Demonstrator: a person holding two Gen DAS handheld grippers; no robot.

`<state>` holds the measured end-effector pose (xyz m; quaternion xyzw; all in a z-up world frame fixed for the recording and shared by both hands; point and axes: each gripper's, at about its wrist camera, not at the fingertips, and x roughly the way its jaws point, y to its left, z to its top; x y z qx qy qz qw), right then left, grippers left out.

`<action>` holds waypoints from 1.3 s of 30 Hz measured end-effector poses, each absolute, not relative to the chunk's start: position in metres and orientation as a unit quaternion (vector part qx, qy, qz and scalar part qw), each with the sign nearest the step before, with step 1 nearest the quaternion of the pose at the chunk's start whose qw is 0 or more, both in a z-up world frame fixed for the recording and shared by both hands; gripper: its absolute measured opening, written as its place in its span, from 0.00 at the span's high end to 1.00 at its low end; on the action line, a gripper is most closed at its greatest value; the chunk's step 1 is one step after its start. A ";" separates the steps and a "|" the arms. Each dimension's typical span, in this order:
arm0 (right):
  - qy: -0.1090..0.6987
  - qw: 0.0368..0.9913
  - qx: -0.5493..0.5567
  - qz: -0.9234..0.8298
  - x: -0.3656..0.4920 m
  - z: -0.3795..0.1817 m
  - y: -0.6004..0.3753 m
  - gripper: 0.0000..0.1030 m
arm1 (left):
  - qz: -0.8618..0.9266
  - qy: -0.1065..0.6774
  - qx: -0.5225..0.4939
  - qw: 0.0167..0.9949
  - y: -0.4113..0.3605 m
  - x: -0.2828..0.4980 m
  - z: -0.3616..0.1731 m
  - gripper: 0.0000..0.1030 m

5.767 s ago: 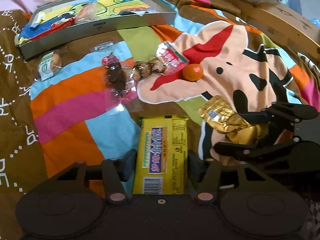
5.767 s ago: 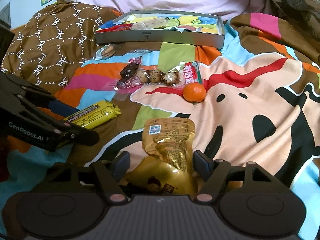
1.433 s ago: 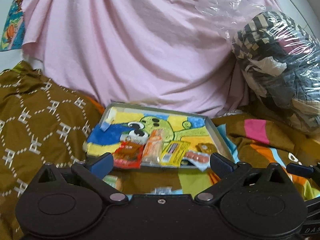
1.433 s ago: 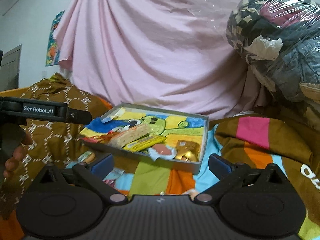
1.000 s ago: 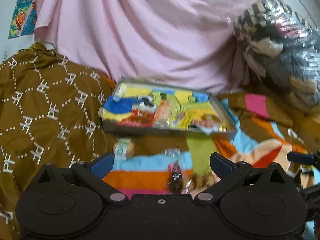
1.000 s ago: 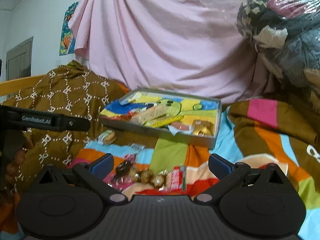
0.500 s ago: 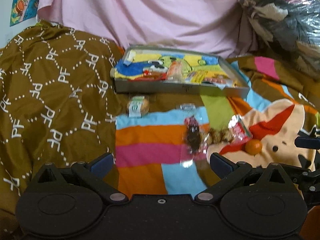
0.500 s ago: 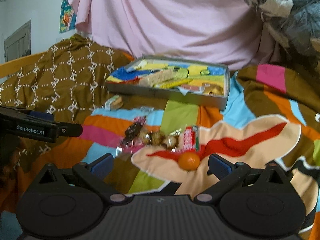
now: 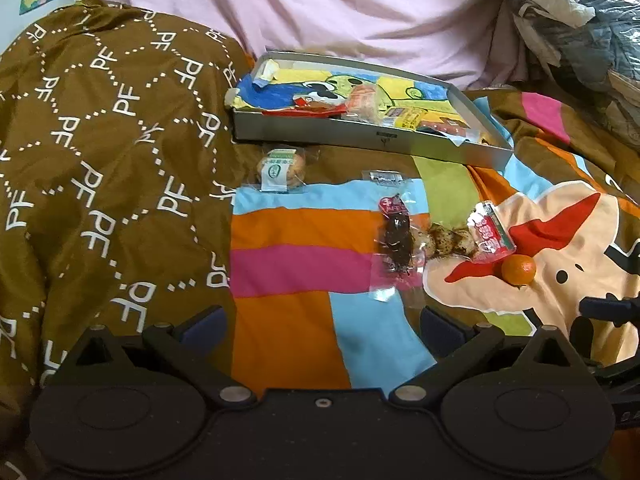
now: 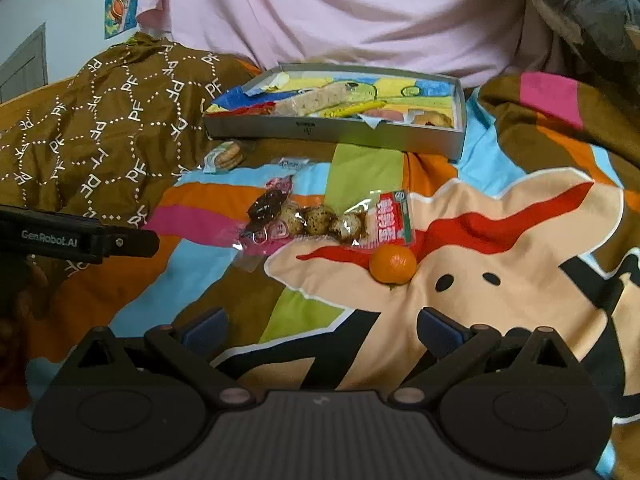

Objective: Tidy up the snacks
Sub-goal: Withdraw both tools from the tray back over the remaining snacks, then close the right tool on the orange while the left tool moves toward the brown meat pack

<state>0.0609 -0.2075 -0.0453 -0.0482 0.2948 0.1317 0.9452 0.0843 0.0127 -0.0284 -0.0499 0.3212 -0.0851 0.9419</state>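
Black plastic frames both views: our left gripper (image 9: 322, 324) and our right gripper (image 10: 322, 326) each stand wide apart with nothing between the blue-padded fingers, above a soft, rumpled cartoon-print blanket (image 9: 296, 264).

Moving outward, the loose snacks lie in a cluster ahead of us. Nearest the right gripper is a small mandarin (image 10: 393, 263), round and dimpled, touching the red end of a clear crinkly packet of speckled eggs (image 10: 344, 220). Overlapping that packet's other end is a transparent pouch holding a dark dried fruit (image 10: 266, 204). Farther on, a tiny clear wrapper (image 10: 294, 164) lies flat, and a green-labelled round cake (image 10: 224, 155) sits just before the box.

The grey shallow box (image 10: 332, 133), stiff-walled with a bright cartoon lining, rests beyond them against pink draped cloth (image 10: 340, 12). It already holds several items: a red wrapper, a pale crisp bar, a yellow packet, a pinkish sachet and a golden packet at its right end.

We judge the job roughly half done: about five pieces sit inside and five are left on the blanket. The slippery film pouches will likely want a pinch at an edge; the mandarin may roll.
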 end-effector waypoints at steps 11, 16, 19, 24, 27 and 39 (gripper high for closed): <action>0.297 0.948 -0.033 0.108 0.061 -0.049 -0.210 0.00 | -0.094 0.331 -0.046 0.938 0.008 0.086 -0.033 0.01; 0.289 0.951 -0.028 0.104 0.070 -0.042 -0.214 0.00 | -0.094 0.329 -0.049 0.938 0.008 0.087 -0.033 0.01; 0.284 0.953 -0.022 0.101 0.080 -0.038 -0.217 0.00 | -0.096 0.330 -0.048 0.938 0.007 0.088 -0.033 0.01; 0.285 0.953 -0.027 0.099 0.104 -0.035 -0.218 0.00 | -0.099 0.334 -0.045 0.936 0.006 0.088 -0.035 0.01; 0.283 0.953 -0.039 0.097 0.120 -0.035 -0.218 0.00 | -0.101 0.335 -0.044 0.936 0.005 0.088 -0.037 0.01; 0.314 0.941 0.008 0.127 0.155 -0.060 -0.230 0.01 | -0.110 0.343 -0.048 0.932 0.004 0.090 -0.040 0.01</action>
